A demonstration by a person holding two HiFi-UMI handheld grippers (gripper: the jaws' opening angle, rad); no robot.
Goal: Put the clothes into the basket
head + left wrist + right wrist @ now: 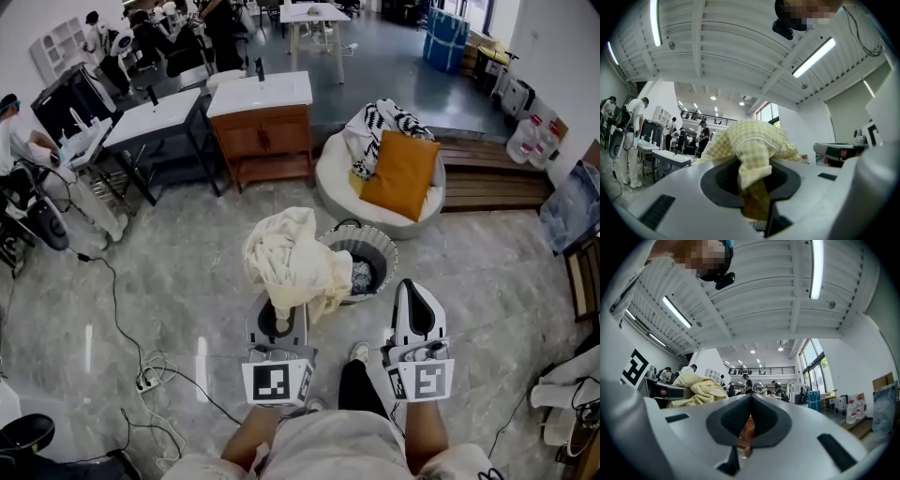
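Note:
A pale yellow checked garment [295, 258] hangs bunched from my left gripper [278, 323], whose jaws are shut on a fold of it. In the left gripper view the cloth [754, 150] spills up and over the jaw tips of my left gripper [754, 187]. The garment drapes against the left rim of the round grey basket [379, 246], which holds a dark patterned piece [362, 277]. My right gripper [418, 292] is just right of the basket, held level, its jaws shut with nothing in them. The right gripper view shows the tips of my right gripper [750, 420] meeting.
A white beanbag [333, 183] with an orange cushion [401, 173] and a black-and-white cloth [384, 120] lies behind the basket. A wooden sink cabinet [262, 136] stands at the back left. Cables and a power strip [145, 380] trail over the floor at left. A low wooden platform [492, 178] lies at right.

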